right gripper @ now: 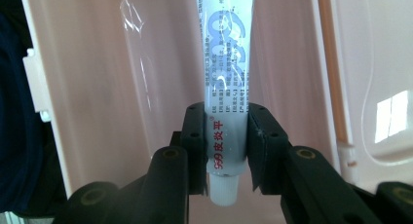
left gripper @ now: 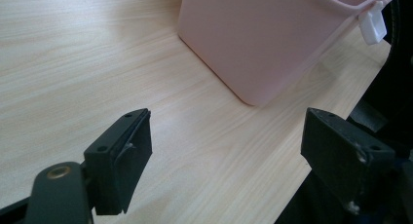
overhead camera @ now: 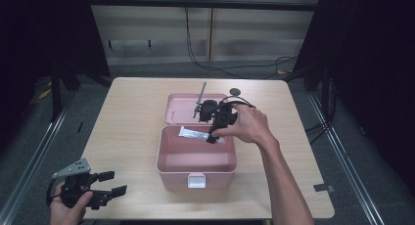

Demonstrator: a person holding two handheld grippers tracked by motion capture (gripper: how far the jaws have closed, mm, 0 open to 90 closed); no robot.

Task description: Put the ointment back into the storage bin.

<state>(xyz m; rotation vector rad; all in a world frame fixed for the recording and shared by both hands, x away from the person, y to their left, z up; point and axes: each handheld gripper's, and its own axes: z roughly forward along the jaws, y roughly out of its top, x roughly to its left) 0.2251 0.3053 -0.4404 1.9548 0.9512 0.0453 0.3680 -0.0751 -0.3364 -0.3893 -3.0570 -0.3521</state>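
Right gripper (right gripper: 226,151): jaws clamped on the ointment tube (right gripper: 226,87) near its white cap.
Tube: over the pink box (overhead camera: 169,161), toward 12 o'clock.
Left gripper (overhead camera: 105,183): jaws wide apart, holding nothing, at the table's (overhead camera: 132,112) 7 o'clock corner.

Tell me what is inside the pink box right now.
Inside the pink box, at its far side, is a white ointment tube, clamped near its cap by the right claw. The hand and claw cover the tube's cap end from above; the near half looks bare.

Light wooden table (overhead camera: 132,117): open pink box (overhead camera: 195,173), small dark disc (overhead camera: 235,91) near far edge.
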